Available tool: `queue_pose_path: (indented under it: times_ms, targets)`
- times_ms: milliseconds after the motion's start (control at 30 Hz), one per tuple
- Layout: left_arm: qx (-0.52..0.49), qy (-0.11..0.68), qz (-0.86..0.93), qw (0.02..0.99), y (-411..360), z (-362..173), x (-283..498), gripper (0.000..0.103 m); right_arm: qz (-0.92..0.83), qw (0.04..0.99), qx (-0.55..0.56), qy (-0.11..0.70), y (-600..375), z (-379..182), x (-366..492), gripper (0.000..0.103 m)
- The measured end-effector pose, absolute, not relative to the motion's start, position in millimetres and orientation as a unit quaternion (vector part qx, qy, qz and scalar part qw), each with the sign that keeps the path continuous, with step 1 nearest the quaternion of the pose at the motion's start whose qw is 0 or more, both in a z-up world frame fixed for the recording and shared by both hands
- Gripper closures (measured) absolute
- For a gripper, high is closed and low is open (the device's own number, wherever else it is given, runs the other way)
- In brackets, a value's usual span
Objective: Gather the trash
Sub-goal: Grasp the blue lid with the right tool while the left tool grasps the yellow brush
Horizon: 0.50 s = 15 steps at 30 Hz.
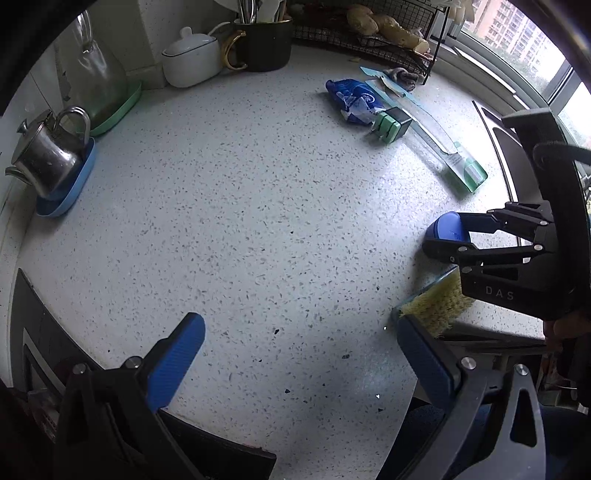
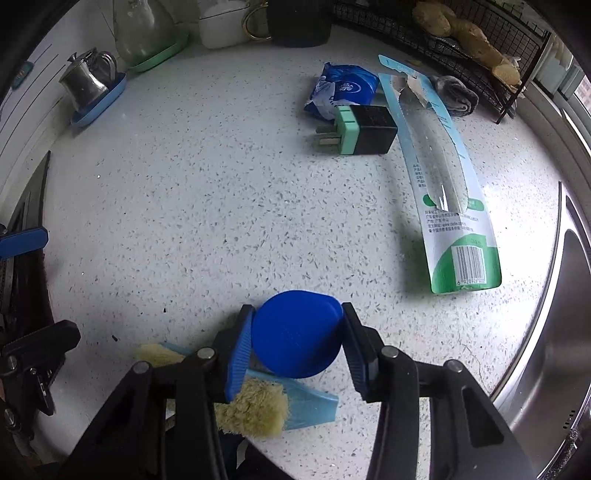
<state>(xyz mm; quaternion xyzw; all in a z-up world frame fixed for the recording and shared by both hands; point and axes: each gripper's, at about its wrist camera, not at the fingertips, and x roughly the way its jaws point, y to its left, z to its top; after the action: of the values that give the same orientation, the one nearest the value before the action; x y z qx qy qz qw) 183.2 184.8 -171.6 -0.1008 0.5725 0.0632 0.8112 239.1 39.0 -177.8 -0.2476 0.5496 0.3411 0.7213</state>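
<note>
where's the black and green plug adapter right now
The plug adapter lies on the countertop at the far side, touching the blue wrapper behind it, with the long empty toothbrush package on its right.

counter: white speckled stone countertop [image 1: 240,206], grey and dark flecks, curved front edge
wall: pale wall behind the counter [image 1: 155,33], corner at upper left
window: glazed window with dark frame [image 1: 517,40] at upper right, high-rise blocks outside
light: flat daylight from the window side, soft shadows, faint glare on the stone
sink: stainless steel sink basin [image 2: 554,332] set into the counter at the right, just below the window sill
hob: black glass cooktop edge [image 1: 33,332] at the left front of the counter
rack: black wire dish rack [image 2: 443,40] against the back, near the window
</note>
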Motion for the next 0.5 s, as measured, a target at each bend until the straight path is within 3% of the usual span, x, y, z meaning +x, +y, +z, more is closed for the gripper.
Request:
queue_pose_path:
  times_ms: [500]
  targets:
    - [-0.044, 0.572, -0.041, 0.818, 141, -151, 209, 0.000, 0.329, 0.758, -0.196, 0.529, -12, -130, 259, 0.060]
